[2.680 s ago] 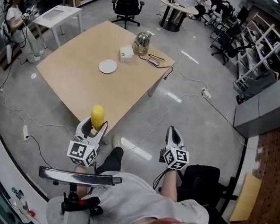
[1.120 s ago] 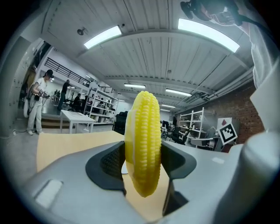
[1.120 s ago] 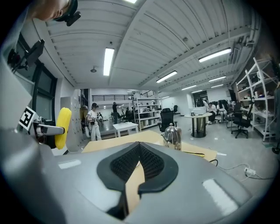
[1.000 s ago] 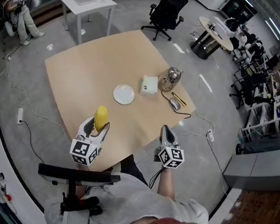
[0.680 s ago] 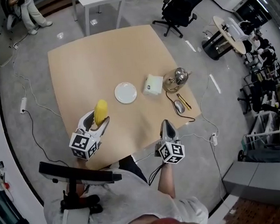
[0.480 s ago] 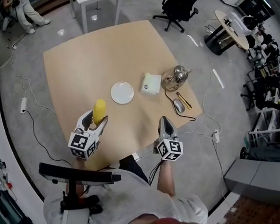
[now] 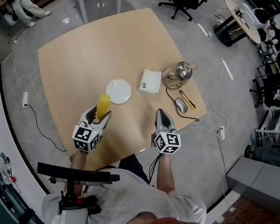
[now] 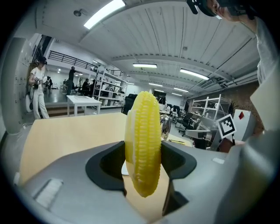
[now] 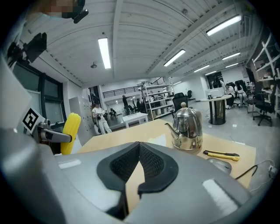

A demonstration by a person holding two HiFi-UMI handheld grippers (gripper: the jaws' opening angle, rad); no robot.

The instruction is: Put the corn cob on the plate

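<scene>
Wooden table (image 7: pixel 75 56) | left gripper (image 7: pixel 98 117) pinches corn cob (image 7: pixel 103 105) at lower half | probably stiff, light, ribbed | right gripper (image 7: pixel 161 116) pressed together, empty

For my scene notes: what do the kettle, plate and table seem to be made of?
The kettle looks like polished metal, likely steel: it mirrors the room. The plate: smooth white, ceramic or plastic. The table: pale matte wood-look top, possibly laminate.
</scene>
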